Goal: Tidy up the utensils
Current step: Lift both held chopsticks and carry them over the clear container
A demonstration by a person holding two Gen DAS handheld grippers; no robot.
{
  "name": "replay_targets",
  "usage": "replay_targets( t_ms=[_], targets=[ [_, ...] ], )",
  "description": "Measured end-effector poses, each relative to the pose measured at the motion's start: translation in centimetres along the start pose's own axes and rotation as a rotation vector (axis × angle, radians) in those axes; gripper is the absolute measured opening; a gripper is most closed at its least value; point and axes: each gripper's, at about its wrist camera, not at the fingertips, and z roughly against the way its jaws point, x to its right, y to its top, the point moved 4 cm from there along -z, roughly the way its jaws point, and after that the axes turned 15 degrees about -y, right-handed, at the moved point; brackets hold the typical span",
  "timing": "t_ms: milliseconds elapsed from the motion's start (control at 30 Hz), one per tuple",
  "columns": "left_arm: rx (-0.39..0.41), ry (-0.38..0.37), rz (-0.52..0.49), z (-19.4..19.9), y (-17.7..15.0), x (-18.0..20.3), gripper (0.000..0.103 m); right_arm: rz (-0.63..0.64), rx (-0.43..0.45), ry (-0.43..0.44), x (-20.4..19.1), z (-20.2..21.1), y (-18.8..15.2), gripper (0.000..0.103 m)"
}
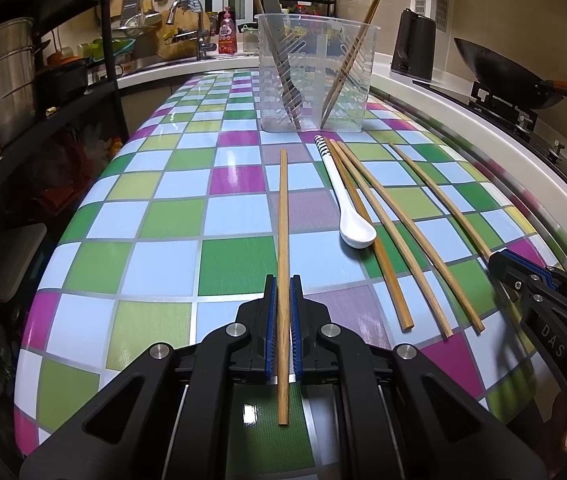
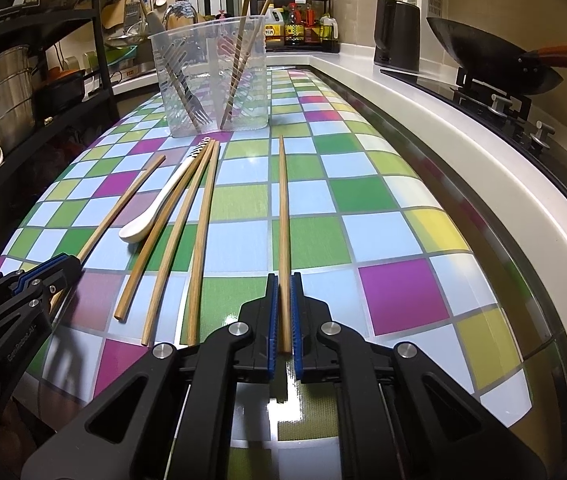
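Both grippers clamped on chopsticks: left gripper (image 1: pixel 282 300) on one chopstick (image 1: pixel 283 216), right gripper (image 2: pixel 283 300) on another (image 2: pixel 283 208). Long axes aimed at the container (image 1: pixel 315 76), far end of surface (image 1: pixel 163 224), straight ahead.

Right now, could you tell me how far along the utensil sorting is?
Partly done: the clear holder already has chopsticks and a fork standing in it. In hand: the left hand-held gripper is closed on one chopstick, and the right hand-held gripper on another. Left on the checkered table: a white spoon and three loose chopsticks beside it.
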Motion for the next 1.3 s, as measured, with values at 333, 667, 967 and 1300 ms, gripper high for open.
replay_targets(
  t_ms=[333,667,967,1300],
  targets=[
    [0.098,-0.029,0.011,2.7,1.7,-0.1,0.007,0.0,0.053,-0.013,0.6,2.6,2.0,0.006],
    [0.273,-0.073,-0.042,6.4,4.2,1.2,0.007,-0.002,0.147,-0.017,1.3,6.4,4.4,0.006],
    [0.374,-0.083,-0.076,8.8,5.7,1.8,0.007,-0.019,0.25,-0.015,2.5,9.9,7.2,0.006],
    [0.402,-0.105,-0.085,10.1,8.3,1.9,0.007,-0.042,0.328,0.0,3.6,12.1,10.6,0.006]
  ],
)
